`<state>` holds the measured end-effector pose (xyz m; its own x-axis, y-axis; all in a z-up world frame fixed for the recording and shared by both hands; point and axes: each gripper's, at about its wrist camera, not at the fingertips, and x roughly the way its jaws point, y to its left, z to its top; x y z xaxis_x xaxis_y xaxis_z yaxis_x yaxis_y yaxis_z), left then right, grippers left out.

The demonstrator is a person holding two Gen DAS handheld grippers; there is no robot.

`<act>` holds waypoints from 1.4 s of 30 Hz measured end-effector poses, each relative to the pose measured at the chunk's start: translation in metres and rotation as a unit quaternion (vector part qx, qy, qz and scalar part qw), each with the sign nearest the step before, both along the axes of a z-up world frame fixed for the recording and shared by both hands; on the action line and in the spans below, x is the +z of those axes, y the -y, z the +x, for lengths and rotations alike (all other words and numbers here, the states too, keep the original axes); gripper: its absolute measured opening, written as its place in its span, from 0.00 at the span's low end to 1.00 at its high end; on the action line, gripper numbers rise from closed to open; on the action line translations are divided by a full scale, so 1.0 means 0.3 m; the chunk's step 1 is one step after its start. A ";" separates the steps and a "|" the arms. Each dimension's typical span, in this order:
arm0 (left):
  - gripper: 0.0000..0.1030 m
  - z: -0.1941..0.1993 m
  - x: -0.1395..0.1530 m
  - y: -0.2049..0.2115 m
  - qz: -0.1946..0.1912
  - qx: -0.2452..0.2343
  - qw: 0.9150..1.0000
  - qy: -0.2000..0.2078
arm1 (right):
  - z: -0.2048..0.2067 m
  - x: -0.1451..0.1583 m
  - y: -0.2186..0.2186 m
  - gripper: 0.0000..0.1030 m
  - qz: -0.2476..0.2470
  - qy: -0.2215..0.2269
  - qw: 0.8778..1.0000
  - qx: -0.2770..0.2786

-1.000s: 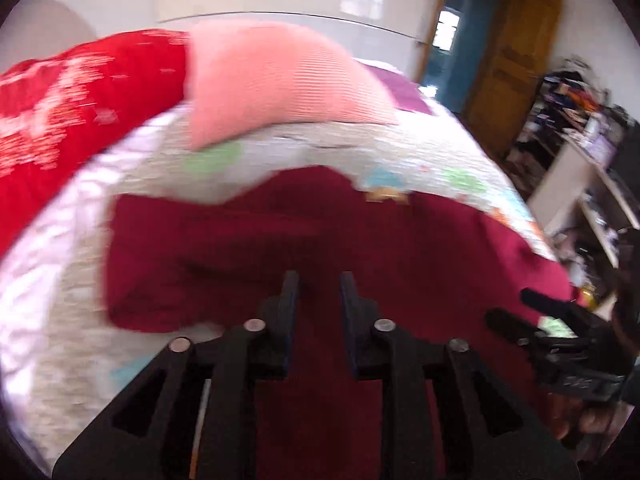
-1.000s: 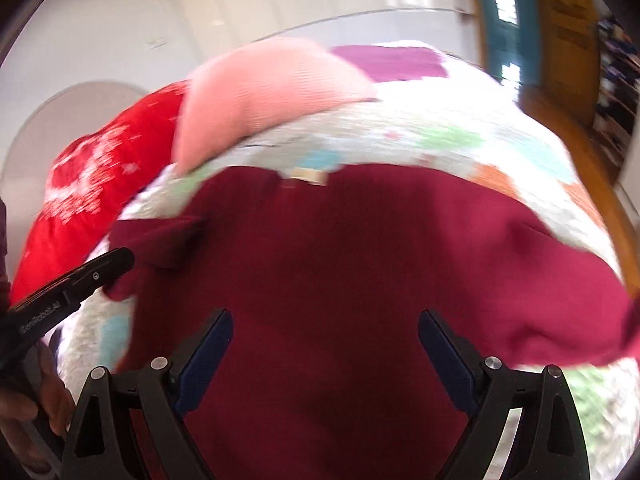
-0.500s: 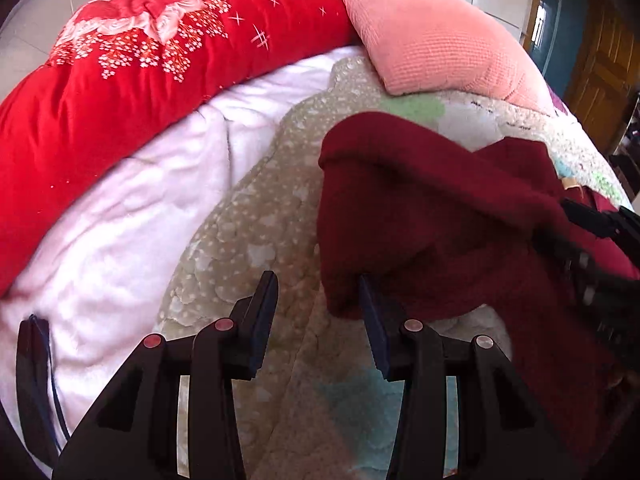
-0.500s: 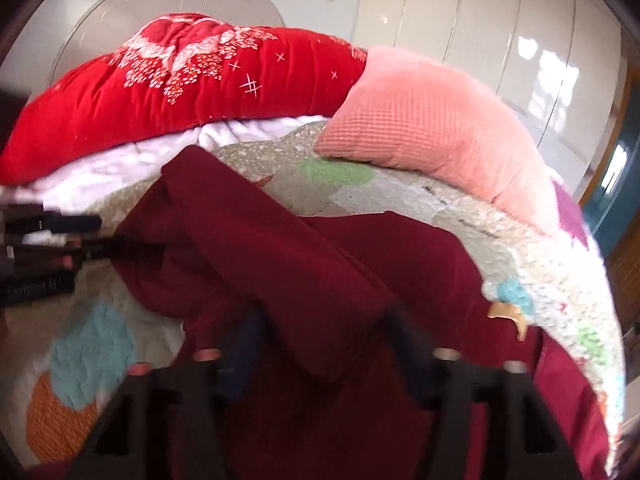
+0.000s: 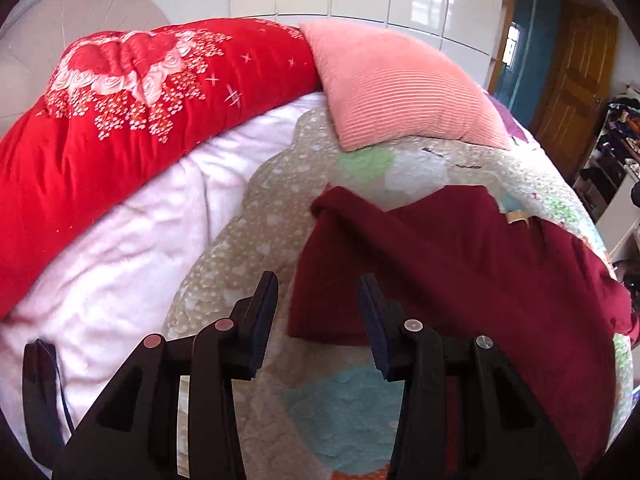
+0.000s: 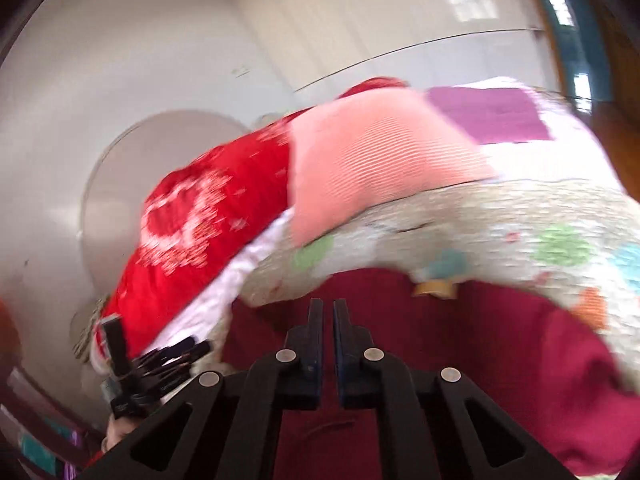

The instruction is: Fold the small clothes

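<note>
In the left wrist view, the left gripper (image 5: pixel 318 300) was seen at the near edge with its jaws apart and nothing clamped between them. The gap between the fingers framed the near left corner of the garment (image 5: pixel 460 280), but the pads did not press on it. The dark red garment was spread on the quilt (image 5: pixel 248 248), right of centre, with a fold of cloth laid diagonally across it from the far left corner. A small tan label (image 5: pixel 518 218) was seen at its far edge. Beyond it a pink pillow (image 5: pixel 400 88) was propped against a red blanket (image 5: pixel 132 100), which ran along the far left. A white sheet (image 5: pixel 132 248) was exposed between the blanket and the quilt. A wooden door (image 5: pixel 576 80) and cluttered shelves (image 5: pixel 616 152) were seen at the far right.

In the right wrist view, which was blurred, the right gripper (image 6: pixel 328 344) was seen with its jaws drawn together, only a thin slit left between the fingers, and no cloth visibly caught in it. The garment (image 6: pixel 460 360) was seen below and beyond the fingers, filling the near right, with the label (image 6: pixel 434 289) at its far edge. The pillow (image 6: pixel 376 160) and blanket (image 6: pixel 200 224) were seen farther off, with a purple patch (image 6: pixel 488 114) at the far right. The left gripper (image 6: pixel 160 364) was seen at the near left, too blurred for its jaws to be read there.
</note>
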<state>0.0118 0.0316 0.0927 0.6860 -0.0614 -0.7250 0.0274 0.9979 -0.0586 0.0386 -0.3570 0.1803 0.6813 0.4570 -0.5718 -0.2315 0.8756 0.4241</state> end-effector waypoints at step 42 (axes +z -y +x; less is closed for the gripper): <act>0.40 0.102 -0.055 0.254 -0.017 -0.025 0.999 -0.026 | 0.011 -0.341 0.342 0.08 0.060 -0.158 0.978 -0.119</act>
<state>0.0425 -0.0448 0.0763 0.6427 -0.1197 -0.7567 0.0736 0.9928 -0.0946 0.0420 -0.4595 0.0781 0.5750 0.3832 -0.7229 0.1321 0.8285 0.5442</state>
